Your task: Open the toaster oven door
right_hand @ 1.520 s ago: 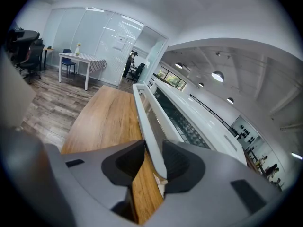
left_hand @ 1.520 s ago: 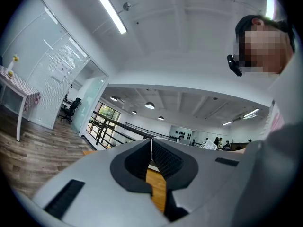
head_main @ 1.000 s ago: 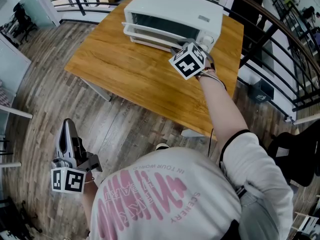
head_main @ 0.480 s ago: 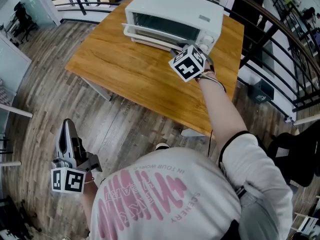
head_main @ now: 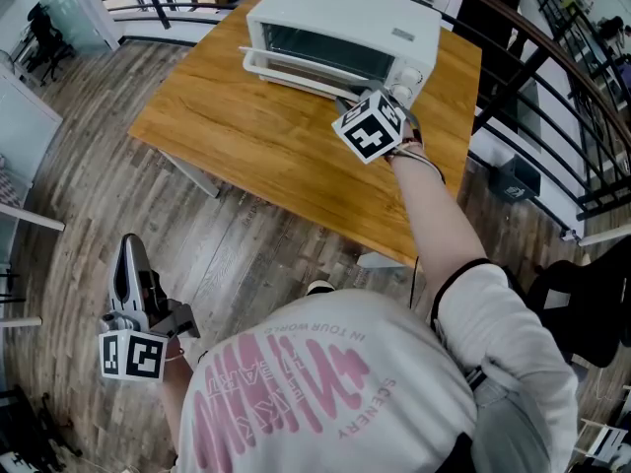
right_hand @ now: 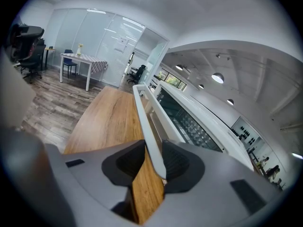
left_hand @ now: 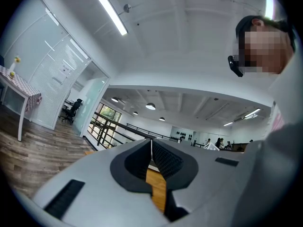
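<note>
A white toaster oven (head_main: 345, 23) stands at the far side of the wooden table (head_main: 246, 146), its glass door facing me. My right gripper (head_main: 348, 98) reaches to the door's right end and is shut on the white door handle (head_main: 296, 75). In the right gripper view the handle bar (right_hand: 146, 122) runs away from between the two dark pads of that gripper (right_hand: 155, 162), with the glass door (right_hand: 189, 122) just behind it. My left gripper (head_main: 129, 256) hangs low at my left side over the floor, far from the table. Its pads (left_hand: 163, 157) meet, with nothing between them.
A black metal railing (head_main: 552, 67) curves behind and to the right of the table. A black chair (head_main: 592, 304) stands at the right. Wood plank floor (head_main: 89, 195) lies to the left of the table, and a small white table (right_hand: 80, 60) stands far off.
</note>
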A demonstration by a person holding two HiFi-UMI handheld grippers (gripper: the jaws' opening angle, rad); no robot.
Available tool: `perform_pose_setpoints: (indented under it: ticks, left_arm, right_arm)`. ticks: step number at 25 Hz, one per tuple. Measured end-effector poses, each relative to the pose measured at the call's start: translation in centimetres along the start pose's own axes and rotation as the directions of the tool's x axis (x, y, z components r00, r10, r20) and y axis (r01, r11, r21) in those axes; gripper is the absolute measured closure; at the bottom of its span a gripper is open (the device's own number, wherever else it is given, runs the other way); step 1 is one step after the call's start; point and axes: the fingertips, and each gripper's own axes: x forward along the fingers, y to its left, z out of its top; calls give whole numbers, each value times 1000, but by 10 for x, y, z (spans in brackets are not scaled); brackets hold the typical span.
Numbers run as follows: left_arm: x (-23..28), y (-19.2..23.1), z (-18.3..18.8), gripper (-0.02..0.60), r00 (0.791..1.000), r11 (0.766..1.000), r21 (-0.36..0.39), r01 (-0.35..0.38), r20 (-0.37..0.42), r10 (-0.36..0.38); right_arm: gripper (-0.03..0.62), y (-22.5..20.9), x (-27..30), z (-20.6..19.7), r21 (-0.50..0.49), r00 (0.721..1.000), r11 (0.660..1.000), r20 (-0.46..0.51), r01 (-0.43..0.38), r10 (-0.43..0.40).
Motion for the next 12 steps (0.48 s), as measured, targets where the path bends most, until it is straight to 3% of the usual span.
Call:
perform_pose_setpoints:
  ticks: [12]
  left_arm:
    - [-3,6,3,558,1000,1000,-2,-11,13,11]
  right_arm:
    - [477,8,-1,-2,0,1000,1000,7,1,-1]
